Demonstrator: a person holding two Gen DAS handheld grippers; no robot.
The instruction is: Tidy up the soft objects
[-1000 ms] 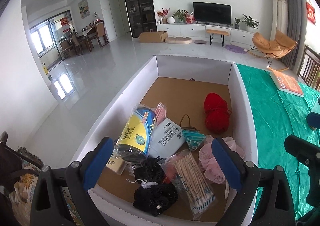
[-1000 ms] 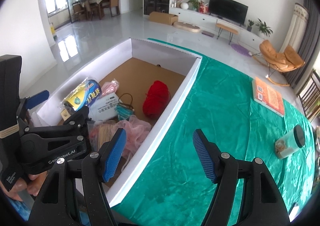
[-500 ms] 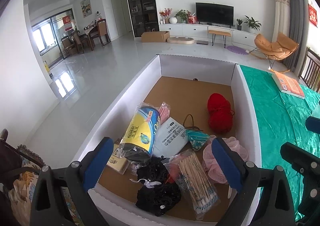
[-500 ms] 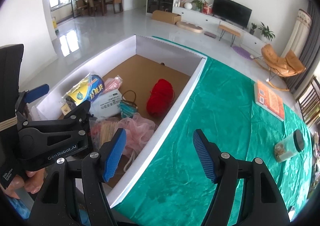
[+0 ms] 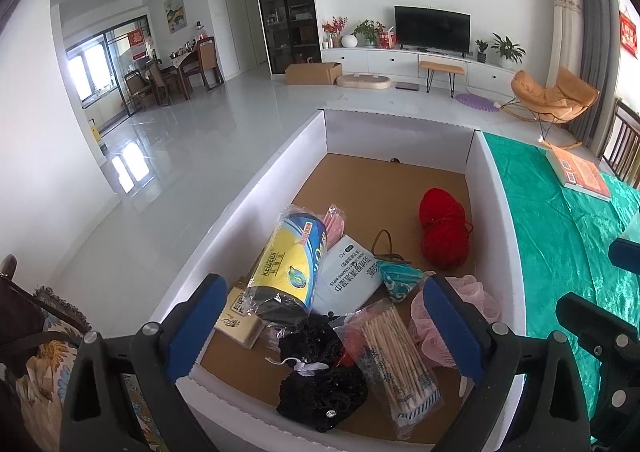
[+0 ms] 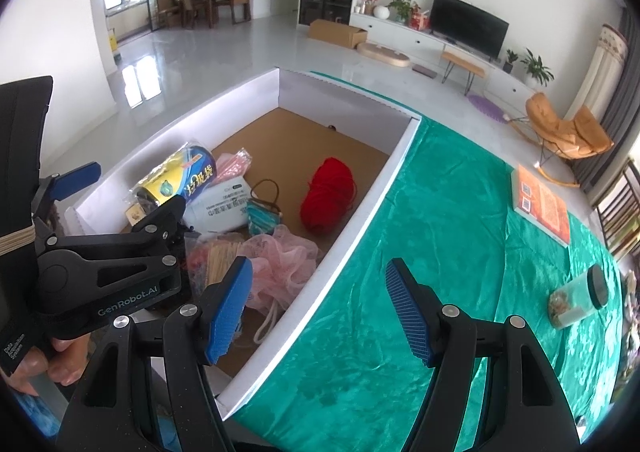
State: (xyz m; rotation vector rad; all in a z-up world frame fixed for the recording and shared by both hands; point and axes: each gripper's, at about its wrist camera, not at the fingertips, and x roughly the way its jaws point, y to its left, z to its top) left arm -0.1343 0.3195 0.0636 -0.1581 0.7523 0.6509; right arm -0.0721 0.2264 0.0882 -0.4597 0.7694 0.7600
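Both grippers, left (image 5: 326,326) and right (image 6: 318,310), empty, fingers spread, hovering over box (image 5: 494,211). Soft things inside: red yarn (image 5: 442,236), pink puff (image 6: 286,258), black cloth (image 5: 320,384). Sorting stage unclear.

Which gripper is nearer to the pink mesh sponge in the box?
Left gripper: it hovers over the box beside the pink mesh sponge. The right gripper straddles the box wall.

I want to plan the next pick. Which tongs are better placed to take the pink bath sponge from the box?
Probably the left tongs: open, right over the box, the pink bath sponge beside their right finger. The right tongs, also open, hang over the box wall and the green cloth.
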